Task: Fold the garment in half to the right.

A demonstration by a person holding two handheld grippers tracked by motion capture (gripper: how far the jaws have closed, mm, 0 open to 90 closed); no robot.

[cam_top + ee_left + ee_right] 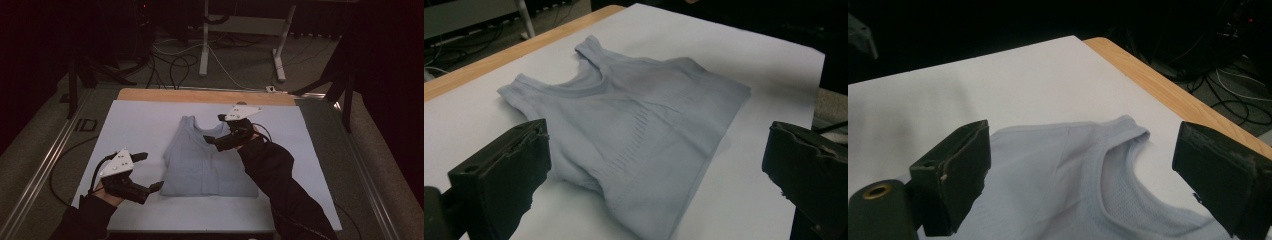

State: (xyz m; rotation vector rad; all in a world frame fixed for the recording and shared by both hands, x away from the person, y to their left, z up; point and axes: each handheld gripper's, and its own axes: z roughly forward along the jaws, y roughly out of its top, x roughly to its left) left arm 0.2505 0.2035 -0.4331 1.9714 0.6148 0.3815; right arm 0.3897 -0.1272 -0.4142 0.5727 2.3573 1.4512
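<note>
A pale blue tank top (200, 160) lies flat on the white sheet (145, 120), neckline toward the far edge. My left gripper (150, 171) is open just left of the top's lower left corner, jaws pointing at it. In the left gripper view the wide-apart jaws frame the tank top (634, 115), and nothing is held by the left gripper (654, 165). My right gripper (215, 129) hovers open over the right shoulder strap. The right gripper (1088, 170) has its jaws spread either side of the tank top's (1048, 165) neckline, gripping nothing.
The sheet covers a wooden table whose bare edge (200, 95) shows at the far side. Beyond it stand a white table frame (204, 45) and loose cables (175, 65) on the floor. A metal rail (45, 165) runs along the left.
</note>
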